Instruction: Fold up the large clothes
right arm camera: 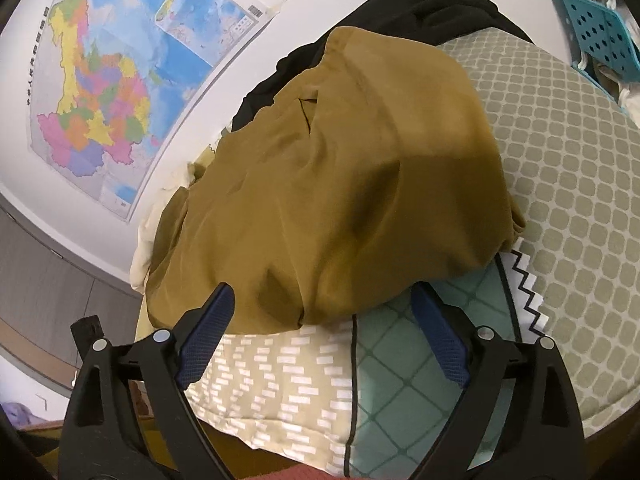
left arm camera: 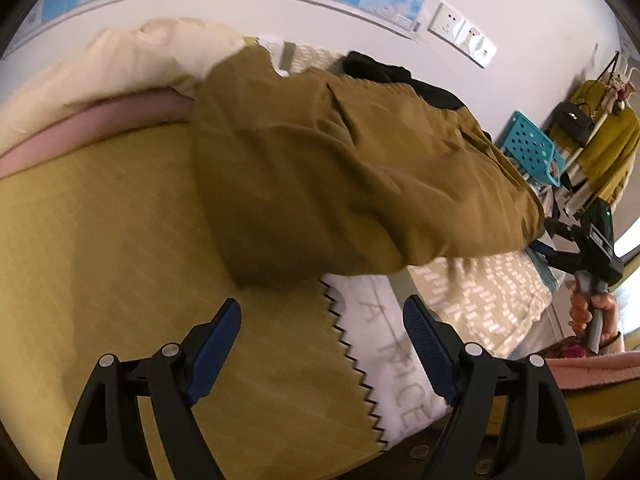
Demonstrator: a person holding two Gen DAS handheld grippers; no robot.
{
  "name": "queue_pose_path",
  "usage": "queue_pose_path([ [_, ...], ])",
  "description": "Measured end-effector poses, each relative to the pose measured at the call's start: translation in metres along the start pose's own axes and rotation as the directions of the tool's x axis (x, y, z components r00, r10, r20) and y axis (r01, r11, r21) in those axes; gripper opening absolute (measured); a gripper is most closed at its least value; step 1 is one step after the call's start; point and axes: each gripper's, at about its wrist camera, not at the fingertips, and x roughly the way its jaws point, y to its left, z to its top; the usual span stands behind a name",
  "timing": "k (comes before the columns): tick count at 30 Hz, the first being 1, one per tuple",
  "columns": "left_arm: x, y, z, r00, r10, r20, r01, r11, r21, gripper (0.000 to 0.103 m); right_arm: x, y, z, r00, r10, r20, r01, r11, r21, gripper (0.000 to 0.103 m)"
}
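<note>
Mustard-brown cotton garment [left arm camera: 340,168] lies bunched at 12 o'clock; both the left tool [left arm camera: 322,344] and right tool [right arm camera: 322,332] gape wide, empty. White zigzag-edged cloth [left arm camera: 384,360] reads "A NICE".

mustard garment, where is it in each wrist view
Left wrist view: the mustard garment fills the centre and upper right, heaped on the bed.
Right wrist view: it fills the centre, just beyond the open jaws.
Shared landmark: the black garment behind it, near the wall.
</note>
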Motion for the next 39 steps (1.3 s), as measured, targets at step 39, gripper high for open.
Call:
queue_pose_path([
  [39, 0.055, -0.008, 0.062, 0.973, -0.222, 0.056, 0.229, 0.946, -0.229, 0.096, 0.003, -0.008, 0.011, 0.991, -0.03, 0.132, 0.014, 0.992, 0.124, 0.094],
])
